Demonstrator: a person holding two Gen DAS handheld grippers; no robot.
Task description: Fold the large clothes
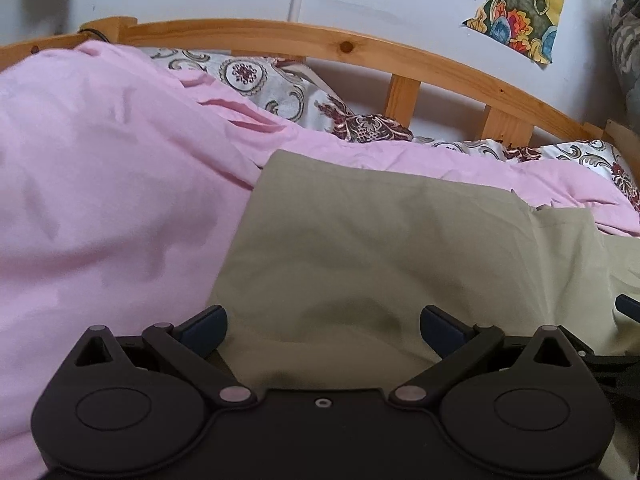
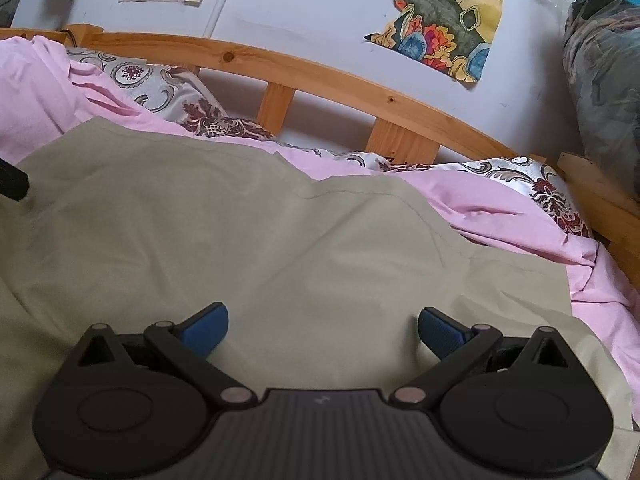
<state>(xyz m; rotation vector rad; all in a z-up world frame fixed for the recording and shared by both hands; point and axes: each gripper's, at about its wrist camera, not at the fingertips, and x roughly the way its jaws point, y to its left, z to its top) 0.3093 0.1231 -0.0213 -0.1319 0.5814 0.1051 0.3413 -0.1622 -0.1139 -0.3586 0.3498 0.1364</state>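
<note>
Khaki cloth (image 1: 400, 248) spread flat on pink sheet (image 1: 100, 200), left gripper (image 1: 323, 330) and right gripper (image 2: 323, 328) above it, both jaws wide apart, empty, wooden headboard (image 1: 280, 38) behind.

Olive garment (image 2: 240, 232) between jaws: matt smooth woven cloth. Pink sheet (image 1: 100, 184) beyond: soft matt cotton. Headboard (image 1: 360, 52) ahead: varnished knotty pine. Fingertips (image 2: 206, 330): blue textured rubber.

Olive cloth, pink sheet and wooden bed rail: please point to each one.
olive cloth (image 2: 248, 240), right wrist view, middle of its flat top.
pink sheet (image 1: 100, 168), left wrist view, smooth left part.
wooden bed rail (image 2: 320, 76), right wrist view, curved top bar.
</note>
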